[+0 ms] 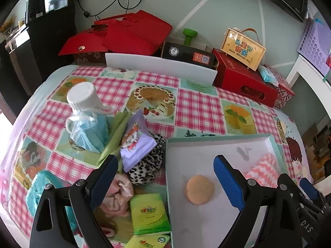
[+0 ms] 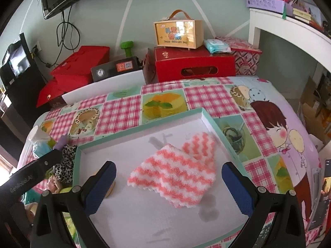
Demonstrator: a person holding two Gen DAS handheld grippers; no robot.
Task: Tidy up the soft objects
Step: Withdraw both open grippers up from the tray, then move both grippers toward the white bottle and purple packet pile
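Note:
A shallow white tray with a teal rim [image 1: 219, 139] [image 2: 142, 130] lies on the table. In it lie a round peach puff [image 1: 199, 189] and a pink-and-white zigzag cloth [image 2: 175, 173] [image 1: 263, 168]. My left gripper [image 1: 165, 175] is open and empty, over the tray's left edge. My right gripper [image 2: 168, 183] is open and empty, straddling the cloth from above. Left of the tray lie a leopard-print cloth [image 1: 145, 165], a purple tissue pack [image 1: 136, 142], blue face masks [image 1: 89, 134], a pink cloth [image 1: 120, 194] and green tissue packs [image 1: 149, 212].
A white bottle [image 1: 82, 97] lies behind the masks. A white board [image 1: 161, 67], red boxes [image 1: 242, 80] [image 2: 194, 64] and a wooden handled case [image 1: 243, 48] line the back of the table. A white shelf [image 2: 289, 31] stands on the right.

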